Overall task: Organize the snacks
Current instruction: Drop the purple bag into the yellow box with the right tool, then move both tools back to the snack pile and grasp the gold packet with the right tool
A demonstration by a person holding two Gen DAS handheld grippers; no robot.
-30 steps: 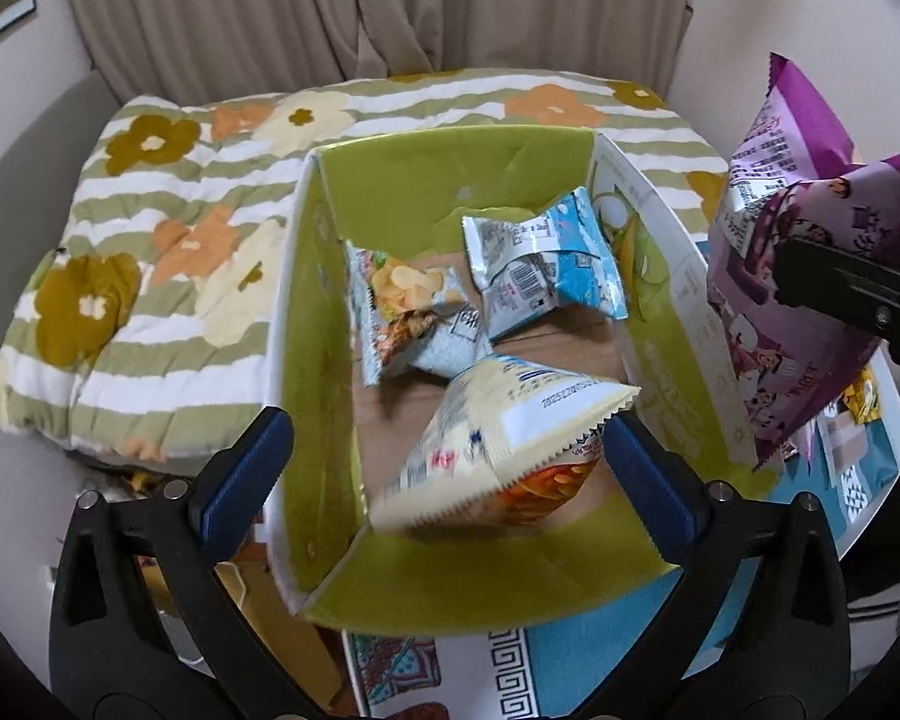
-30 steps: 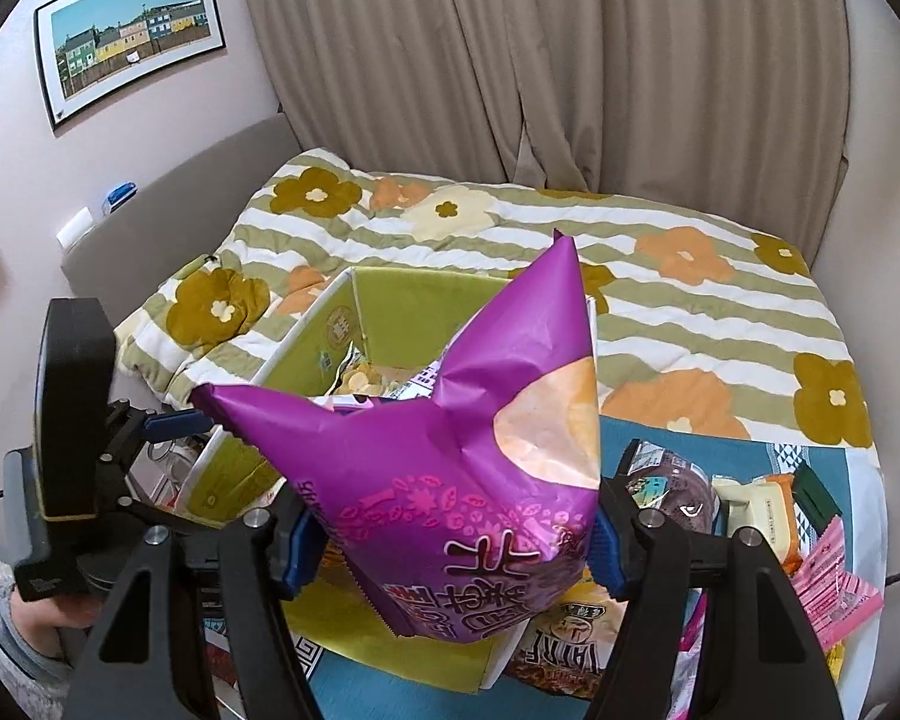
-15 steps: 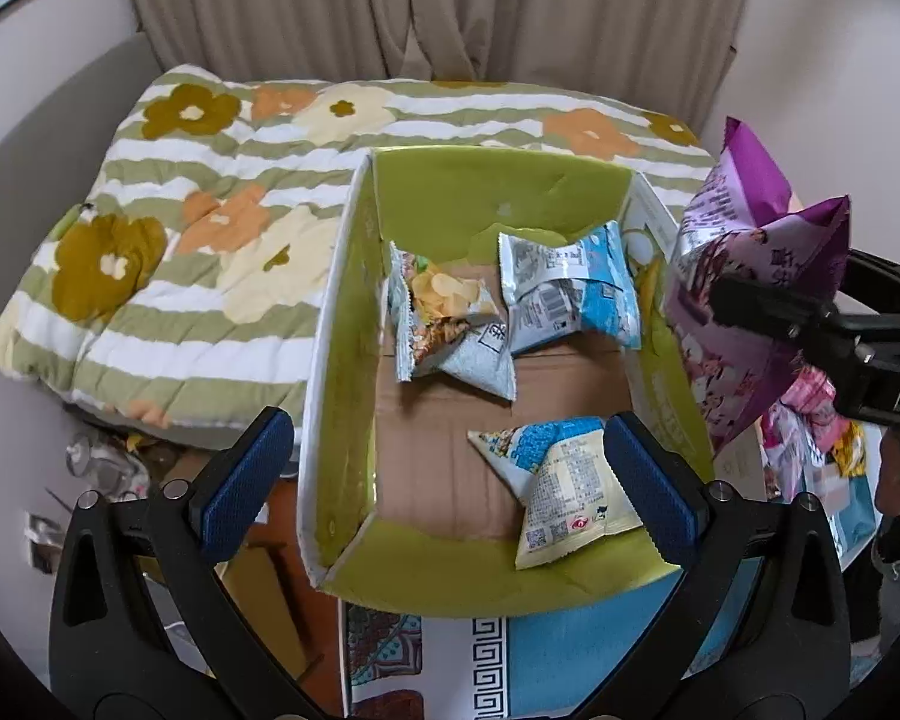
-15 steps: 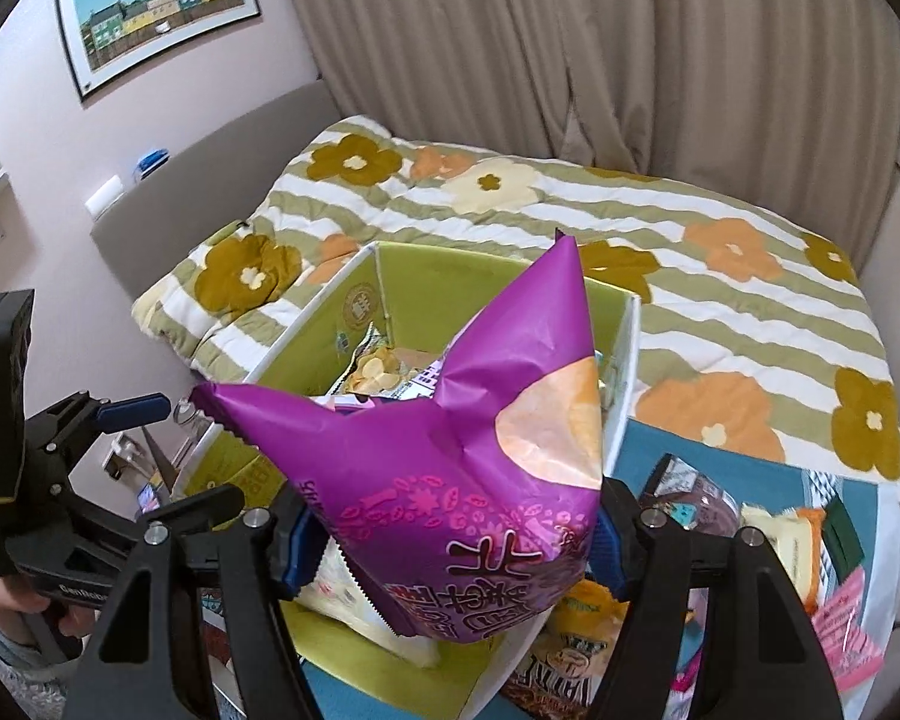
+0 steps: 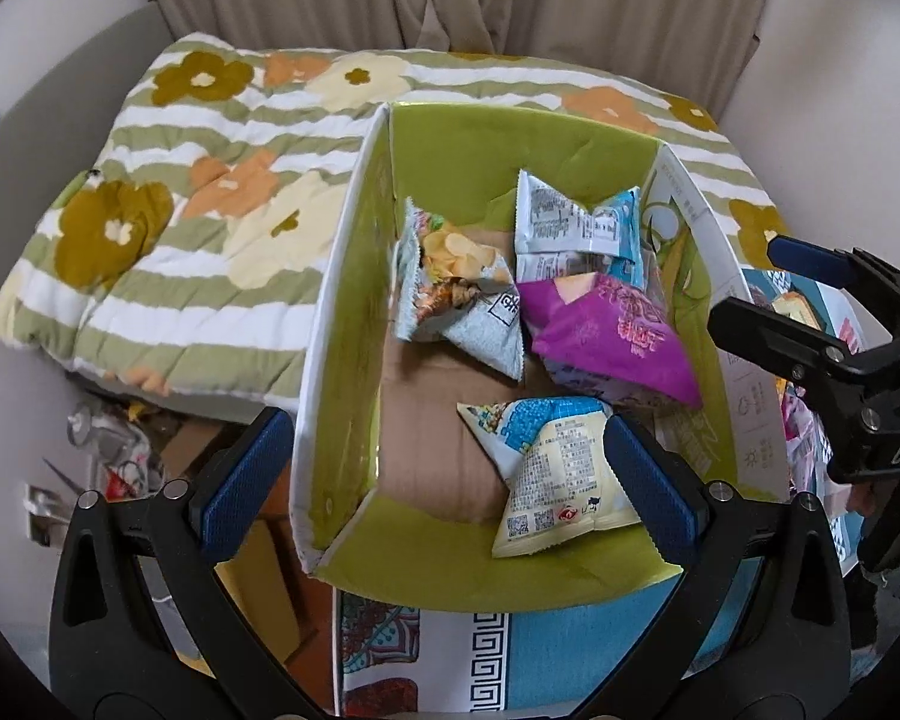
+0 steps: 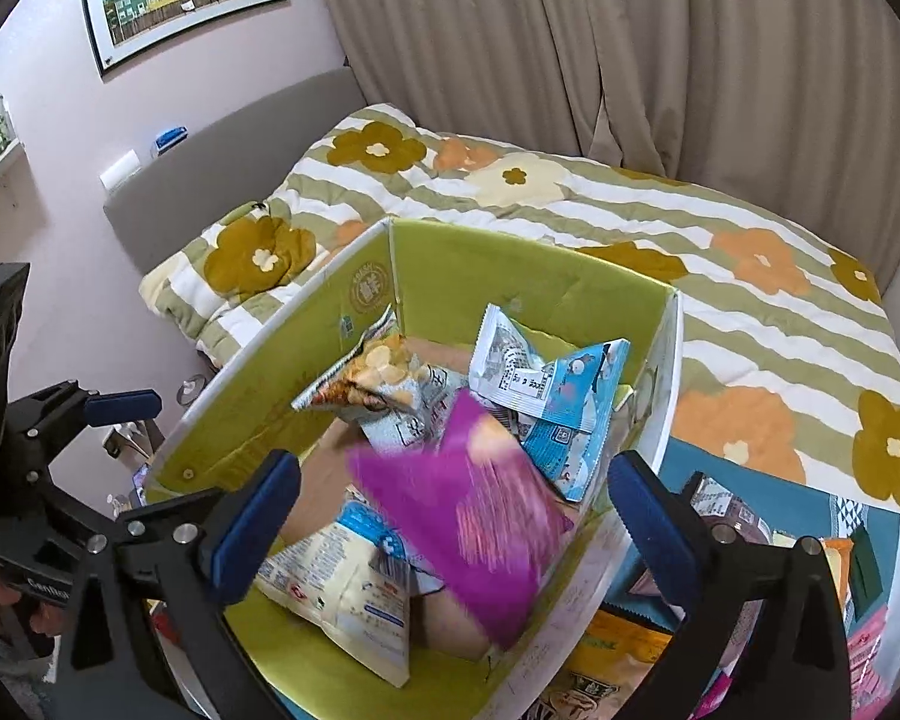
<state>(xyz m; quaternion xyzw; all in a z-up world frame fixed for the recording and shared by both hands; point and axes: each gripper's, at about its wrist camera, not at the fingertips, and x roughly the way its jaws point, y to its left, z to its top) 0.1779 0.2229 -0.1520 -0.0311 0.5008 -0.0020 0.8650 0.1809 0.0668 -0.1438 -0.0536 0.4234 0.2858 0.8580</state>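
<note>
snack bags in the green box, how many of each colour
purple bag: 1
blue and white bag: 1
grey bag with chips picture: 1
pale yellow and blue bag: 1
total in the green box: 4

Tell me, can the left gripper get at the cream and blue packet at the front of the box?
Probably yes. The left gripper is open and empty, the box has no lid, and the cream and blue packet lies uncovered on top.
</note>
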